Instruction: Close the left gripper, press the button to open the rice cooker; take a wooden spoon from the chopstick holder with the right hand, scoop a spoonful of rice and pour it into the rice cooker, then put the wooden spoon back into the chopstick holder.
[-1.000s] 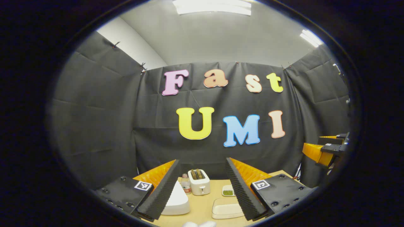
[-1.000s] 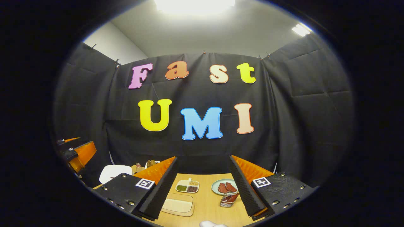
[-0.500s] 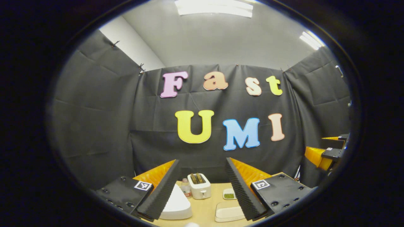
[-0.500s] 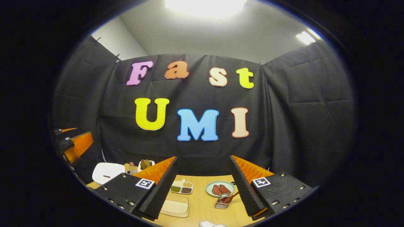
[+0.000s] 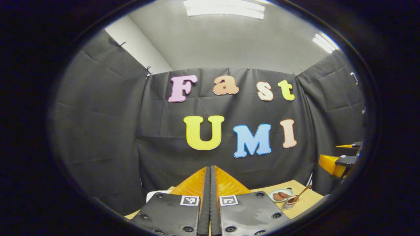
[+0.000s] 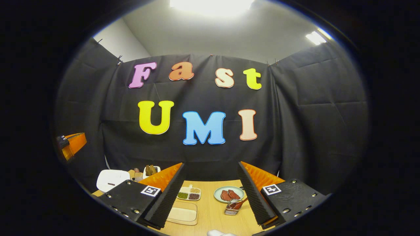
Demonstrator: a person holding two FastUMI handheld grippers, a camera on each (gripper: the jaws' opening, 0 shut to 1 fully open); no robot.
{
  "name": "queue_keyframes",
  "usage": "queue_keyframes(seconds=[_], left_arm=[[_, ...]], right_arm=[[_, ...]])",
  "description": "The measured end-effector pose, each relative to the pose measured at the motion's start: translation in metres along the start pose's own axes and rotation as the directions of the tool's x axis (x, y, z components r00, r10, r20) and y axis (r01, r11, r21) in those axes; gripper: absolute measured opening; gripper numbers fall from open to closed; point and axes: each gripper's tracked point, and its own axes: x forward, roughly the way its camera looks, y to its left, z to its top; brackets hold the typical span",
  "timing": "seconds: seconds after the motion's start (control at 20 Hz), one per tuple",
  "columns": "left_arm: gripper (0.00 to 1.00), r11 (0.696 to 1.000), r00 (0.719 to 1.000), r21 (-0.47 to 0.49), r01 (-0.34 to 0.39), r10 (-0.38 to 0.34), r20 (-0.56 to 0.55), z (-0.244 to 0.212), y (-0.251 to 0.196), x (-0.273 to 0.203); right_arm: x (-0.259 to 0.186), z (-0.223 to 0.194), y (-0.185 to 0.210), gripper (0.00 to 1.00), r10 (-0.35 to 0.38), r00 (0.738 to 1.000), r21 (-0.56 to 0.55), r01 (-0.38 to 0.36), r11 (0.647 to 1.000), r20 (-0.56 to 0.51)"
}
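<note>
My left gripper (image 5: 210, 168) is shut with nothing between its fingers, and it is raised above the table. Beside it peeks a sliver of the white rice cooker (image 5: 152, 194). In the right gripper view the rice cooker (image 6: 111, 179) sits closed at the table's left end. My right gripper (image 6: 211, 166) hangs open and empty over the table. Just inside its right finger stands the wire chopstick holder (image 6: 231, 209), with the wooden spoon (image 6: 241, 203) leaning out of it. A shallow tray of rice (image 6: 182, 213) lies by its left finger. The left gripper (image 6: 73, 143) also shows at the far left.
A plate of meat (image 6: 228, 194) and a divided dish of beans (image 6: 189, 194) sit mid-table. A toaster (image 6: 151, 170) and a small bottle (image 6: 136, 173) stand behind the rice cooker. The right gripper (image 5: 341, 160) shows at the right edge of the left gripper view.
My left gripper's fingers have come together from wide open to shut, now hiding most of the table. The right gripper has stayed open and barely shifted.
</note>
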Motion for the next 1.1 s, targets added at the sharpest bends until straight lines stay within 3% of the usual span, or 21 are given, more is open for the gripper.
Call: queue_keyframes(seconds=[0.25, 0.45, 0.6, 0.8, 1.1], left_arm=[[0.06, 1.0, 1.0, 0.005, -0.025, 0.025, -0.015, -0.009, 0.017, 0.02], [0.08, 0.994, 0.993, 0.015, -0.104, 0.105, -0.057, -0.043, 0.055, 0.054], [0.09, 0.982, 0.973, 0.015, -0.189, 0.19, -0.13, -0.094, 0.094, 0.084], [0.08, 0.959, 0.919, 0.019, -0.284, 0.278, -0.278, -0.186, 0.14, 0.111], [0.09, 0.923, 0.804, 0.054, -0.382, 0.36, -0.473, -0.306, 0.178, 0.119]], right_arm=[[0.002, 0.001, 0.003, 0.97, 0.001, 1.0, -0.006, -0.001, 1.0, -0.007], [0.003, 0.004, -0.001, 0.97, -0.018, 1.0, -0.023, 0.018, 1.0, -0.016], [0.003, 0.002, -0.006, 0.97, -0.041, 0.999, -0.043, 0.04, 0.998, -0.026], [0.006, -0.006, -0.015, 0.97, -0.077, 0.995, -0.066, 0.073, 0.995, -0.059], [0.013, -0.02, -0.029, 0.97, -0.111, 0.987, -0.107, 0.099, 0.989, -0.119]])
